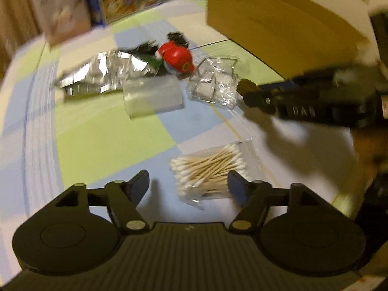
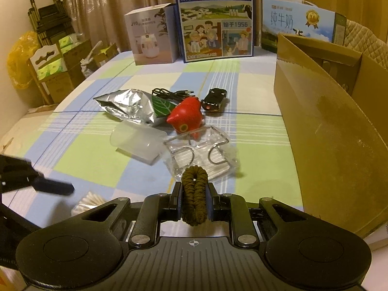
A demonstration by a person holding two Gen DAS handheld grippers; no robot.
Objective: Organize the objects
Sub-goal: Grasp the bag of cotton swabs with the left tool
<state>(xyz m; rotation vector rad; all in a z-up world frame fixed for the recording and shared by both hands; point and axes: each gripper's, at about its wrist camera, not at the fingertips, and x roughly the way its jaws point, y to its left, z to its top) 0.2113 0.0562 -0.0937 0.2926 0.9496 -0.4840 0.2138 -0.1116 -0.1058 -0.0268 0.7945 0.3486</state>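
Between the right gripper's [image 2: 194,200] fingers an olive-brown hair tie [image 2: 194,195] is pinched upright, above the checked tablecloth [image 2: 97,155]. Just beyond lie a clear plastic packet [image 2: 201,154], a frosted cup [image 2: 138,143] and a red bird toy [image 2: 186,117]. The left gripper [image 1: 189,184] is spread wide above bagged cotton swabs [image 1: 208,169]; a cardboard box [image 2: 334,131] stands right.

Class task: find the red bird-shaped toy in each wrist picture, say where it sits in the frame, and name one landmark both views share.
Left wrist: red bird toy upper centre, behind the clear tray.
Right wrist: red bird toy centre, just behind the same tray.
Shared landmark: cardboard box.
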